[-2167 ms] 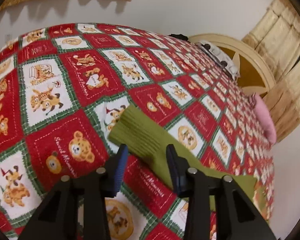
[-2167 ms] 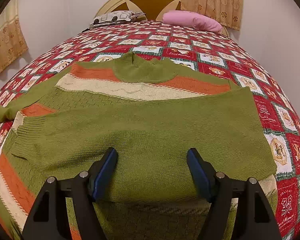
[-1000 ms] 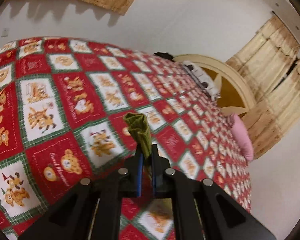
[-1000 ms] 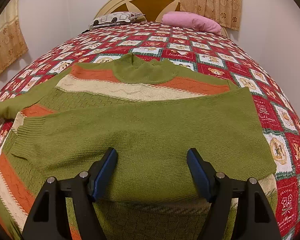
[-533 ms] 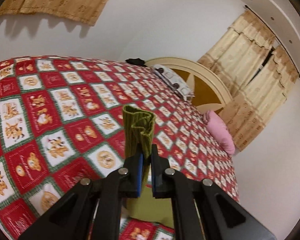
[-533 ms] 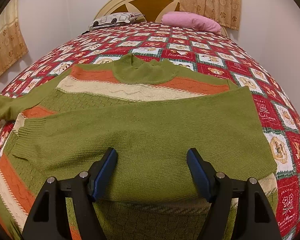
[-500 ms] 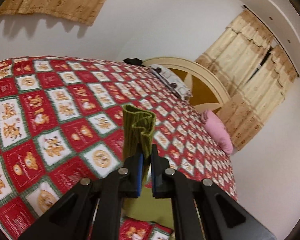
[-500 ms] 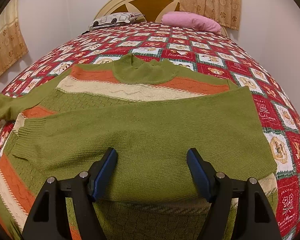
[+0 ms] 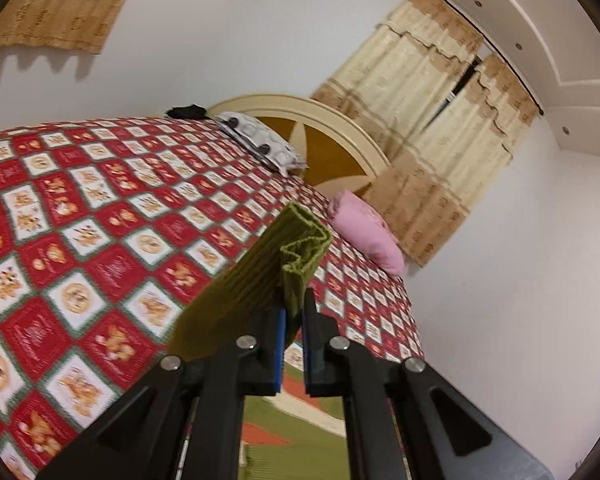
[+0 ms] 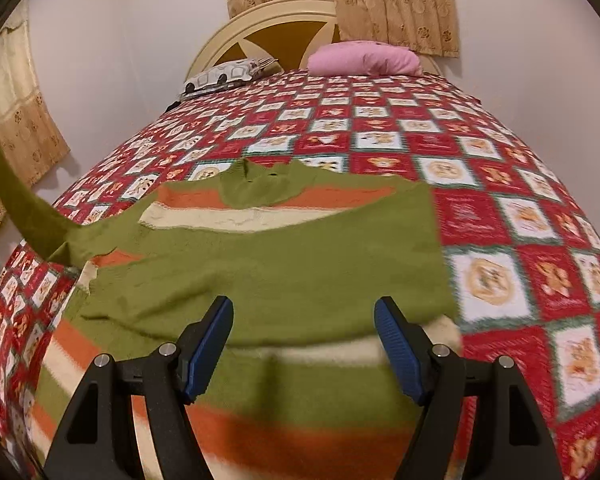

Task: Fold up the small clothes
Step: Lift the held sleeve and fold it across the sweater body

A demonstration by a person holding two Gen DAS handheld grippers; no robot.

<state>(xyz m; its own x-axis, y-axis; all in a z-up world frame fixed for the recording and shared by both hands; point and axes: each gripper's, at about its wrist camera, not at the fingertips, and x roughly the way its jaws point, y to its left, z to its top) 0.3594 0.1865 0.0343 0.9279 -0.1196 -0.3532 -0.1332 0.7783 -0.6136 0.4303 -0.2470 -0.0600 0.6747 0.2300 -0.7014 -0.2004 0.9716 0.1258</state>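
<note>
Sleeve cuff (image 9: 296, 256) now rides high between the blue pads of the left gripper (image 9: 293, 324), pinched tight; a second ago the same ribbed green end sat low over the quilt (image 9: 100, 216), and two seconds ago it lay flat on the bed with the jaws spread either side of it. So the grab is made and the lift is under way. In the right wrist view the sleeve (image 10: 24, 208) stretches up and away from the sweater's (image 10: 284, 256) left shoulder toward the frame edge, where before it lay along the bedcover. My reading: the left-sleeve fold has begun, and the sleeve next needs carrying inward across the chest and laying flat.

The right gripper (image 10: 304, 340) hangs over the lower body of the sweater with its jaws wide apart and nothing between them (the knit lies beneath, not gripped). Its view has pulled back a little from half a second ago, showing more of the striped hem, with some blur.

The sweater itself lies spread on the quilt near the foot of the bed, collar toward the headboard (image 10: 268, 28), the other sleeve already folded across the front.

Containers: none in view. Only a pink pillow (image 10: 364, 58) and a patterned pillow (image 10: 228, 74) rest at the head of the bed.
</note>
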